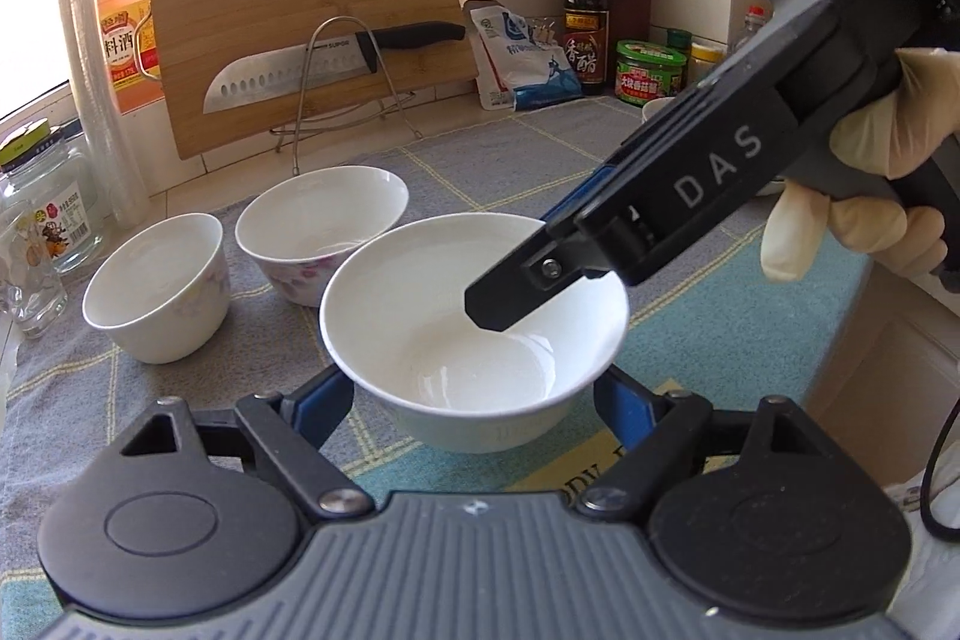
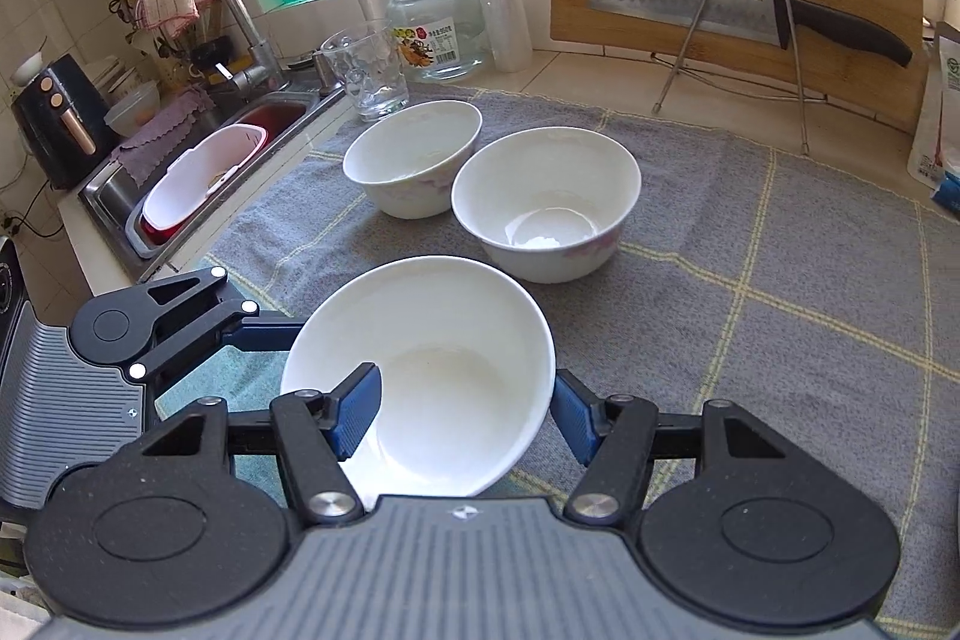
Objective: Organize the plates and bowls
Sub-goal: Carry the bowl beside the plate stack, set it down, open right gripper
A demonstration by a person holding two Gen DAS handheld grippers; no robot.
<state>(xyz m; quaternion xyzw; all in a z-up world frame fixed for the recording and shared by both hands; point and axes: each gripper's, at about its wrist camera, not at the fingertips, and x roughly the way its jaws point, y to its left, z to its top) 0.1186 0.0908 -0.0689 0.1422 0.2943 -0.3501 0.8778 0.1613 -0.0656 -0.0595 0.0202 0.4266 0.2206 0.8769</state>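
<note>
Right wrist: plain glossy white bowl (image 2: 444,376)

Plain white bowl (image 1: 474,322), pink-floral white bowls (image 2: 546,208), grey yellow-checked cloth (image 2: 780,280)

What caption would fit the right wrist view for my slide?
Both grippers hold one plain white bowl above a grey checked towel, near two flower-patterned bowls.

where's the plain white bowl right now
The plain white bowl sits low in both wrist views, between the left gripper's fingers, its rim pinched by the right gripper, over the grey cloth nearer than the two floral bowls.
</note>
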